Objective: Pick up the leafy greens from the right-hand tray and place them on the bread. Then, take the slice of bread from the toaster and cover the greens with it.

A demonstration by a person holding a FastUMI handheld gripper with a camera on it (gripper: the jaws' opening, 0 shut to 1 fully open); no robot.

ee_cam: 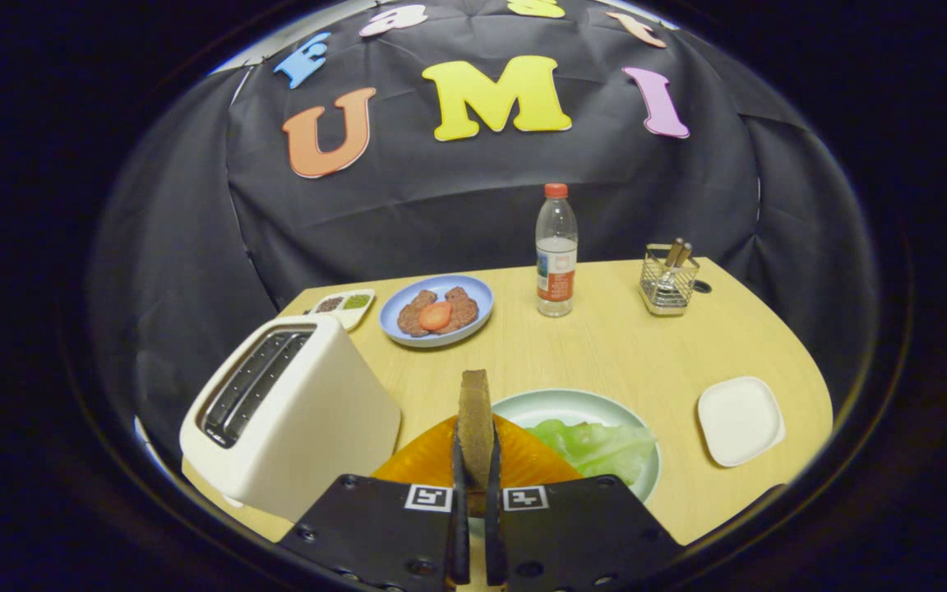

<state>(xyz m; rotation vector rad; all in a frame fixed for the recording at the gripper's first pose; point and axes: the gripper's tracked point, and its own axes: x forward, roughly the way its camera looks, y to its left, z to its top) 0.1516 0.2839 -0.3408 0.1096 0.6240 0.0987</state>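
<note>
Low centre of the frame, the gripper (pixel 474 460) clamps 1 upright brown bread slice (pixel 474 415) above an orange plate (pixel 424 456), the white toaster (pixel 293 411) left

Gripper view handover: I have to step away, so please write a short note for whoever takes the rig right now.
Gripper: shut on the slice of bread, held upright on edge between the fingers.
Things: the slice hangs over the orange plate. The leafy greens lie on the pale green plate just right of the fingers. The toaster stands to the left, slots seemingly empty.
Done: bread is out of the toaster and in the grip.
Left: lay the slice flat over the greens, then release. Whether bread lies under the greens cannot be told.
</note>
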